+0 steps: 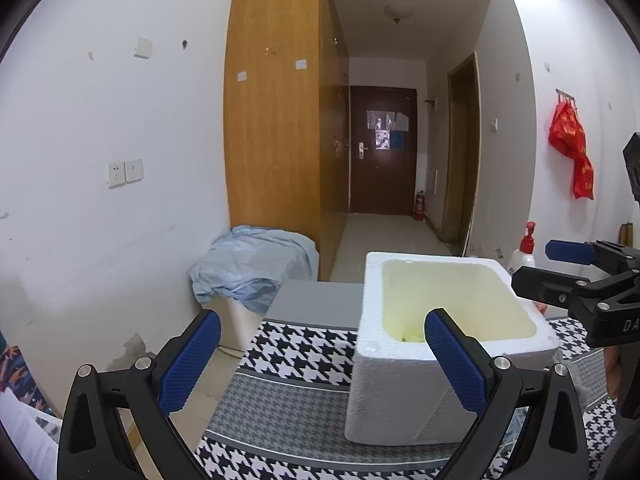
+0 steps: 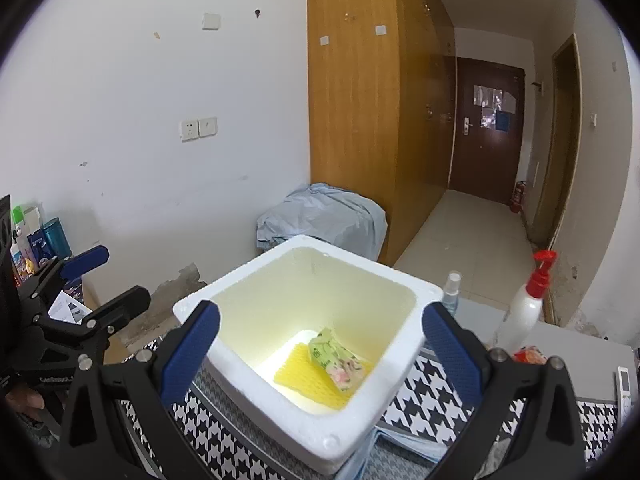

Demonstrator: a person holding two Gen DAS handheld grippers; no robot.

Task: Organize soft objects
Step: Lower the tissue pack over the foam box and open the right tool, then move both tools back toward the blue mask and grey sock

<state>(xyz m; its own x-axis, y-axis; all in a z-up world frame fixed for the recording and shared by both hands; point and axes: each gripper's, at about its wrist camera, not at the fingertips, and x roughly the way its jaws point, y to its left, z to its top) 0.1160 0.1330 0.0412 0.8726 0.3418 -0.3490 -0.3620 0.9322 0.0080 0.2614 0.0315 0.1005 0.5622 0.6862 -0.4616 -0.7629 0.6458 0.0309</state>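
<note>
The right tongs (image 2: 320, 344) are spread wide over the white foam box (image 2: 240, 304) and pinch nothing. Down in the box a green tissue pack (image 2: 338, 358) lies on a yellow mesh pad (image 2: 304, 376). The left tongs (image 1: 322, 360) are spread too, empty, to the box's left above the houndstooth-covered tabletop (image 1: 300, 352). Farther right stands a red-capped pump bottle (image 2: 524, 308).
</note>
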